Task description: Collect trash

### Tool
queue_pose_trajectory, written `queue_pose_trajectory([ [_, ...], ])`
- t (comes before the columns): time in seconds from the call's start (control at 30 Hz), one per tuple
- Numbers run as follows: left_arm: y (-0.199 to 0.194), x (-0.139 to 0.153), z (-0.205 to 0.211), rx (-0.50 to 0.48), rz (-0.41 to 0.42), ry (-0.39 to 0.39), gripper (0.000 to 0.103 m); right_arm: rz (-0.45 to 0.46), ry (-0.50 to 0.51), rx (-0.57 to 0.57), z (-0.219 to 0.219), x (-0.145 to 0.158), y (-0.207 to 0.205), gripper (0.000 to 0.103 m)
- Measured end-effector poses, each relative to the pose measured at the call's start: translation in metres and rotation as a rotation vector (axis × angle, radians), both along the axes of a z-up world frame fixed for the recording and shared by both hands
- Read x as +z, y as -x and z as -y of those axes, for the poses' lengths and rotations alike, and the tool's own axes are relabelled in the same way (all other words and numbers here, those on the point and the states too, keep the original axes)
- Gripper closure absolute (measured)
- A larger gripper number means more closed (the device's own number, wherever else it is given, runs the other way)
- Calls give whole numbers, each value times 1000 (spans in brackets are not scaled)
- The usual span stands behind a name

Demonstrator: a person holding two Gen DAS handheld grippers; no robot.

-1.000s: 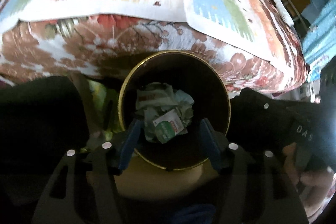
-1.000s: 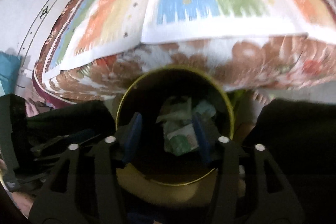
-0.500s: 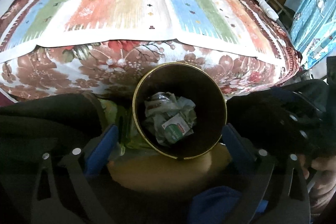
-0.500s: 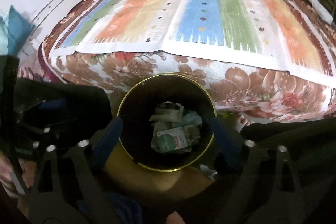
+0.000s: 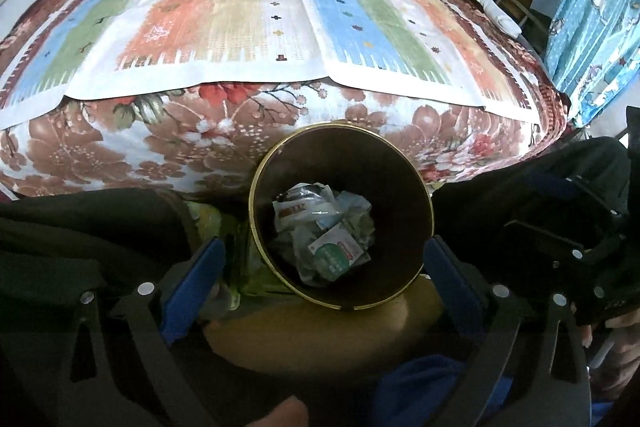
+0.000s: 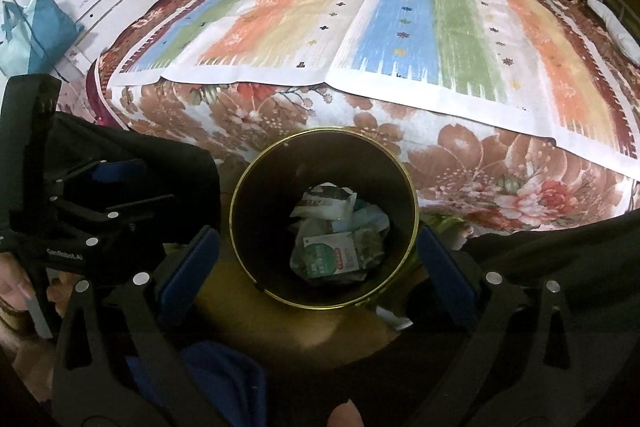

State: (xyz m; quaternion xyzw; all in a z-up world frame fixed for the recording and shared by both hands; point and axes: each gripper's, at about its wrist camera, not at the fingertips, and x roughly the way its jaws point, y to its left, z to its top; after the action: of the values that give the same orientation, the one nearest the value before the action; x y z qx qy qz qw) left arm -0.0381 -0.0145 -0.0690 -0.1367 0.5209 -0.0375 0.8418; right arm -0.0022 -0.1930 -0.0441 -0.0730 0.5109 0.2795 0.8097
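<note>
Beside the bed (image 5: pixel 280 131), a dark, gold-rimmed bin (image 5: pixel 416 163) is seen holding crumpled wrappers (image 5: pixel 324 231), a green-and-white packet (image 5: pixel 334 253) lying uppermost, while the left gripper (image 5: pixel 324 279) and right gripper (image 6: pixel 320 267) are held above it, jaws spread wide and empty.

Your right gripper (image 6: pixel 316 263) hangs with its blue pads spread wide, empty, over the gold-rimmed dark bin (image 6: pixel 400 187). Crumpled wrappers (image 6: pixel 338 239) lie inside. Your left gripper (image 6: pixel 92 195) shows beside it; the striped mat (image 6: pixel 360 23) lies beyond.
</note>
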Motion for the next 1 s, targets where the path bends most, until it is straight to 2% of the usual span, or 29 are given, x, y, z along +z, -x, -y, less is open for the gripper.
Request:
queue_pose_trajectory([
  [0.83,0,-1,-12,44,5,1,6,-87,-60,-16,-4,-20,-16,9],
  [1.0,-1,-2,-12,43,7,2,6,-71,-40,-13,-7,-20,-14,9],
])
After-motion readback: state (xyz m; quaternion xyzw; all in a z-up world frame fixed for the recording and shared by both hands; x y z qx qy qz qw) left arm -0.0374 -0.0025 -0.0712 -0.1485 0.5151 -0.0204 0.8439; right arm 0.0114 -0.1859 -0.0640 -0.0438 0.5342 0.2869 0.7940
